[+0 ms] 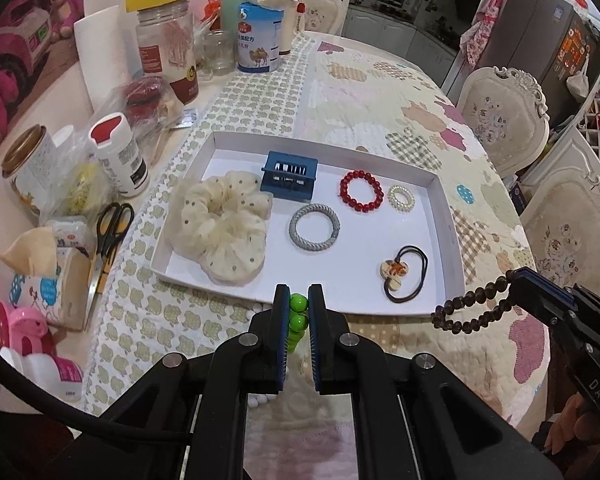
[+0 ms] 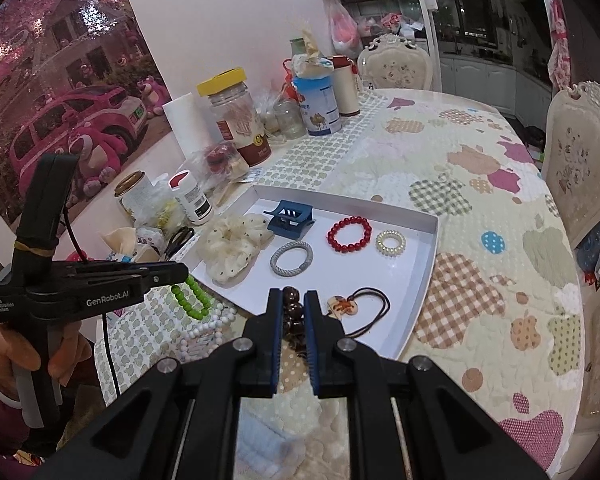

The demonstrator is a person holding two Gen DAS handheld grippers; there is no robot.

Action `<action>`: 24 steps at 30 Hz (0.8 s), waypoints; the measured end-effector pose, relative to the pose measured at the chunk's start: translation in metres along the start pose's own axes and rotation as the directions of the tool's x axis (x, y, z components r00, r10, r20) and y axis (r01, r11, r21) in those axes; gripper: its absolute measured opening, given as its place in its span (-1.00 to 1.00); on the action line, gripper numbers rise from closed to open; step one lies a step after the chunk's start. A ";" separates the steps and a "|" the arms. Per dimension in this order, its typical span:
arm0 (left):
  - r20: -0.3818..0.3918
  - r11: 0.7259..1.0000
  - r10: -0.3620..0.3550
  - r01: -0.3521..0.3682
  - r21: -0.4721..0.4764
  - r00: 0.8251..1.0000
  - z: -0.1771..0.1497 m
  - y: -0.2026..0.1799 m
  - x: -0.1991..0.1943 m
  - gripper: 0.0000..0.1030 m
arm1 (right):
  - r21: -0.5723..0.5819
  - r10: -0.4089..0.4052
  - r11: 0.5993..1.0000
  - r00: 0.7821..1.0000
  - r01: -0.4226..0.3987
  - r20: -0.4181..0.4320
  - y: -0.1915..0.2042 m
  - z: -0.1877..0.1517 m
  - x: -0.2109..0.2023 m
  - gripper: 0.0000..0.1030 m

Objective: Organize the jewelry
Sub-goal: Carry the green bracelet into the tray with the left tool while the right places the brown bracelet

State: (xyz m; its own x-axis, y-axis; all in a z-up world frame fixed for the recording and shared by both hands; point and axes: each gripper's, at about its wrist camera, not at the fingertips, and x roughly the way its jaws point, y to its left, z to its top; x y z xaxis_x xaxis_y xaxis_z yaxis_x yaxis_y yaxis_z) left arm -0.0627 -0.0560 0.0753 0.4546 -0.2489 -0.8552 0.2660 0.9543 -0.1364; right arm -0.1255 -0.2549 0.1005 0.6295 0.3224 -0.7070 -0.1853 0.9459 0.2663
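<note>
Quilted cloth with apple patches covers the round table (image 2: 480, 200), on which a shallow white tray (image 1: 446, 216) is laid, with jars and bottles crowded along the wall side. Inside the tray are seen a cream scrunchie (image 1: 220, 224), a blue hair claw (image 1: 289, 176), a grey woven ring (image 1: 314, 225), a red bead bracelet (image 1: 362, 191), a pearly coil tie (image 1: 401, 196) and a black hair tie with a wooden charm (image 1: 404, 276). The left gripper (image 1: 299, 312) is held level just short of the tray's near edge, its fingers drawn narrow and clamped on a green bead bracelet (image 2: 191, 299), which is seen from the right wrist view hanging as a loop below the tips, above a white bead strand (image 2: 208, 326) lying on the cloth. The left hand (image 2: 66, 354) is wrapped around the gripper's handle, low at the table's edge. The right gripper (image 2: 293, 312) is pointed over the tray's near corner, its fingers likewise narrowed and closed on a brown bead bracelet (image 1: 470, 306), whose free loop is seen dangling outside the tray's right corner, clear of the cloth. Scissors (image 1: 110, 240) are lying left of the tray.
</note>
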 end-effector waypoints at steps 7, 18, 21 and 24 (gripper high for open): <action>-0.006 1.000 0.004 -0.004 0.019 1.000 0.013 0.001 0.010 -1.00 | -0.002 -0.002 1.000 1.000 0.002 -0.010 0.001 0.011 0.015 -0.80; -0.022 0.999 0.004 -0.003 0.045 1.000 0.027 0.001 0.025 -1.00 | 0.011 0.002 1.000 1.000 -0.002 -0.027 0.002 0.022 0.038 -0.80; -0.026 0.999 0.005 -0.004 0.049 1.000 0.029 0.001 0.028 -1.00 | 0.018 0.003 1.000 0.999 -0.003 -0.032 0.001 0.024 0.044 -0.80; -0.029 0.999 0.005 -0.004 0.052 1.000 0.032 0.002 0.031 -1.00 | 0.025 0.007 1.000 0.999 -0.006 -0.035 0.000 0.025 0.049 -0.80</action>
State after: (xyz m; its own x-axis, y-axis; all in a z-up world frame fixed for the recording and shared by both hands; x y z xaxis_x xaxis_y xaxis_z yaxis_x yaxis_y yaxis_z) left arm -0.0212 -0.0671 0.0645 0.4312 -0.2388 -0.8701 0.3081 0.9453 -0.1068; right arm -0.0758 -0.2399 0.0824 0.6015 0.3300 -0.7275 -0.1703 0.9427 0.2868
